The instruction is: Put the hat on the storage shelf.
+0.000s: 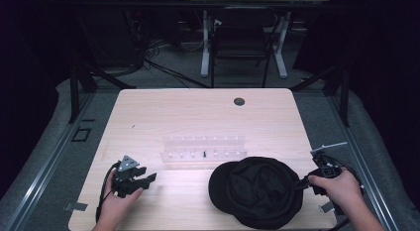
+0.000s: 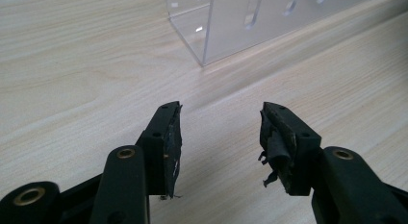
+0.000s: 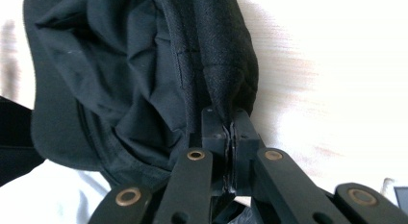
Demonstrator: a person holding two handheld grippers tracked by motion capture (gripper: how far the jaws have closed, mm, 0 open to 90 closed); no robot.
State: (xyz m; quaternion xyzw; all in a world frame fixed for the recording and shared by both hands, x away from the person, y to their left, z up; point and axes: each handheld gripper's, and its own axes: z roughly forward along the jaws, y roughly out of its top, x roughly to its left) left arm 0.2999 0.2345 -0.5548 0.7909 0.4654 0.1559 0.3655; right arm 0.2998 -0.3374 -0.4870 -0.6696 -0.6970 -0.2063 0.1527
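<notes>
A person worked at a pale wooden bench with a claw in each hand. The right claw, at the bench's near right edge, was clamped tight on the rim of a black cap; in the right gripper view its two black jaws met on a fold of the dark fabric, with the cap's hollow inside turned toward the camera. The cap lay on the near right part of the bench, its brim pointing left. The left claw sat low over the near left of the bench, gripping nothing, its jaws spread wide with bare wood between them; the left gripper view showed worn, frayed padding on the fingertips. A clear plastic rack stood at the middle of the bench, just beyond the cap and ahead of the left claw, its near corner visible past the open jaws. A small dark round hole marked the far side of the bench.
</notes>
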